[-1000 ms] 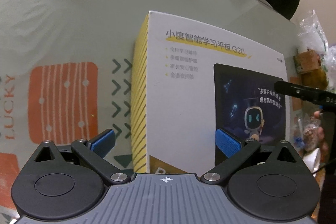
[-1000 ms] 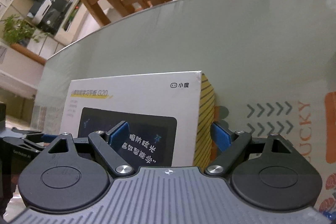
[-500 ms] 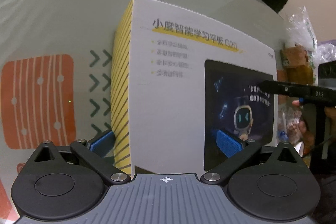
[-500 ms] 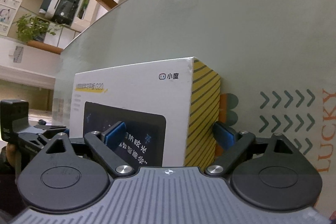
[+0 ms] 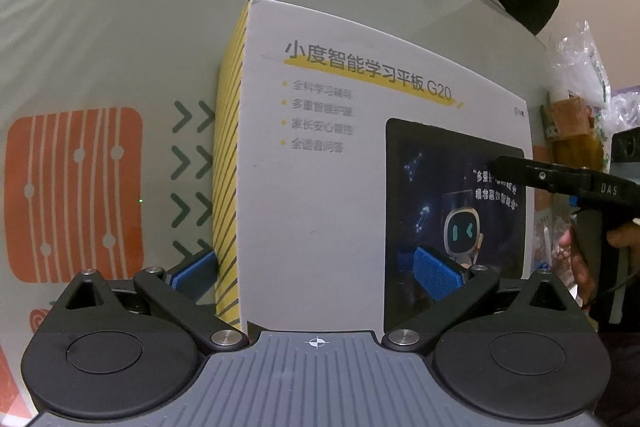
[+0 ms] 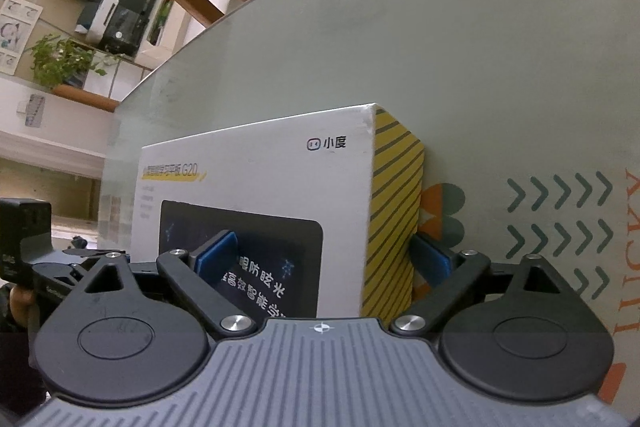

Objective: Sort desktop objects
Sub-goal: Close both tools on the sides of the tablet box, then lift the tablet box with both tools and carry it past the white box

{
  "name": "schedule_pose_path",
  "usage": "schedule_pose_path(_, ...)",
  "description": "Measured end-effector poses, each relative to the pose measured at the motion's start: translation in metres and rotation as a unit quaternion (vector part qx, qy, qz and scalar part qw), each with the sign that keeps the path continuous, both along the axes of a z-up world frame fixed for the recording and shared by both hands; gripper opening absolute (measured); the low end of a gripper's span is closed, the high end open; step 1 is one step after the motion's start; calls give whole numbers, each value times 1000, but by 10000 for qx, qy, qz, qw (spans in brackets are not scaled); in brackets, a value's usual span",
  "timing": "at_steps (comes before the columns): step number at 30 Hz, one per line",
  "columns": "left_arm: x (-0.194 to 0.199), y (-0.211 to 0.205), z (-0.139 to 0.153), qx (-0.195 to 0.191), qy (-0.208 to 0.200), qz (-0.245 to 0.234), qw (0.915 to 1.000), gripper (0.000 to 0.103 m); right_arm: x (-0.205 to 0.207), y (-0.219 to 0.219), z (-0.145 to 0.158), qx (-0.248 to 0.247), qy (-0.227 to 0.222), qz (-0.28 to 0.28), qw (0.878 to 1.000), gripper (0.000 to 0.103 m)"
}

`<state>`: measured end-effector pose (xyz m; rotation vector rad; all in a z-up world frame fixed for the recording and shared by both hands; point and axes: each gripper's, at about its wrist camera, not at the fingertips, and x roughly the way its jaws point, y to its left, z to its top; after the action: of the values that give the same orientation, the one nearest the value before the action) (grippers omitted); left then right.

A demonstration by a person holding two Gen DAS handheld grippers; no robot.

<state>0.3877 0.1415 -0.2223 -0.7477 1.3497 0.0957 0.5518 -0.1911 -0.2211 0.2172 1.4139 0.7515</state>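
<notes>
The box (image 5: 320, 187) lies on the glass table (image 5: 120, 27), its white printed face up and its striped yellow sides at both ends. The left gripper (image 5: 316, 267) and the right gripper (image 6: 324, 251) each straddle one end, one blue pad above the face and one below the edge. If they press already, I cannot tell. To lift well, both should close evenly and rise together, keeping the box level.

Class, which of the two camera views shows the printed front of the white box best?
The left wrist view: the box shows its full title, bullet lines and robot picture. In the right wrist view the box shows the logo, but the title is small and the gripper hides part of the picture.
</notes>
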Motion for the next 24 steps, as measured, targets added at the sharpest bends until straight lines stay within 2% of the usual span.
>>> schedule_pose_path(6,-7,3,5,108,-21,85,9999,103,-9,1,3,-29,-236,-167,9996,103)
schedule_pose_path(9,-7,1,9,190,-15,29,9998,103,-18,6,11,-229,-420,-290,9984,103)
schedule_pose_path(14,-1,-18,21,561,11,35,9984,103,-31,20,26,-635,-674,-388,9949,103)
schedule_pose_path(18,-15,-16,43,713,-87,111,9974,103,-45,21,41,-553,-775,-509,9942,103)
schedule_pose_path(24,-42,-21,78,735,-277,299,9965,103,-70,24,82,-502,-1124,-484,9912,103)
